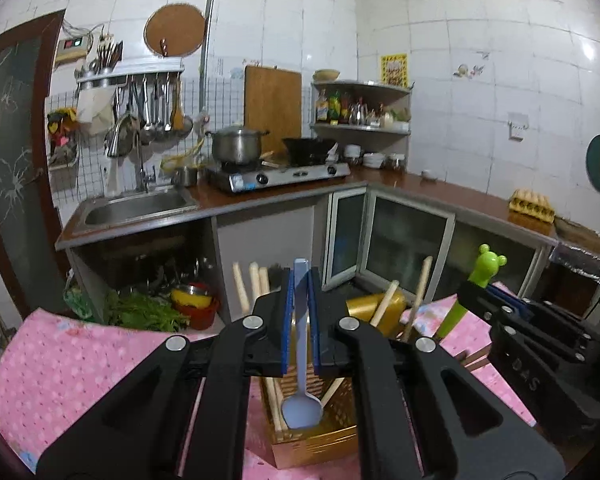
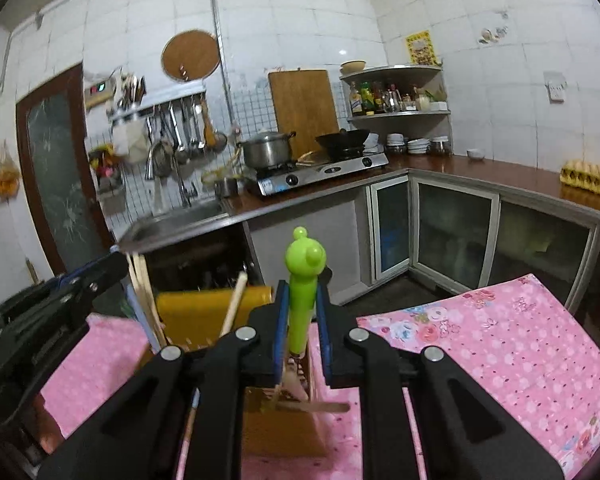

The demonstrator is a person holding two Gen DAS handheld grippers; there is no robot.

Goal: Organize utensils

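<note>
Overhead, left hand-held gripper [image 1: 300, 320] clasped pale-blue plastic spoon [image 1: 302, 360] upright, bowl directly above slotted golden holder [image 1: 312, 436]; right hand-held gripper [image 2: 300, 320] clasped green frog-topped utensil [image 2: 302, 292].

Your left gripper [image 1: 301, 320] pinches a blue spoon [image 1: 302, 380], bowl hanging down. Right below sits the gold holder [image 1: 316, 444].

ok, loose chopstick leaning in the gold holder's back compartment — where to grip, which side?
Judgement: take the leaning chopstick by its free upper end, coming from above. It tilts out over the rim of the gold utensil holder, so that end stands clear; the lower end is buried inside. Both grippers are busy: the left gripper holds the blue spoon, the right gripper the green-handled utensil.
</note>
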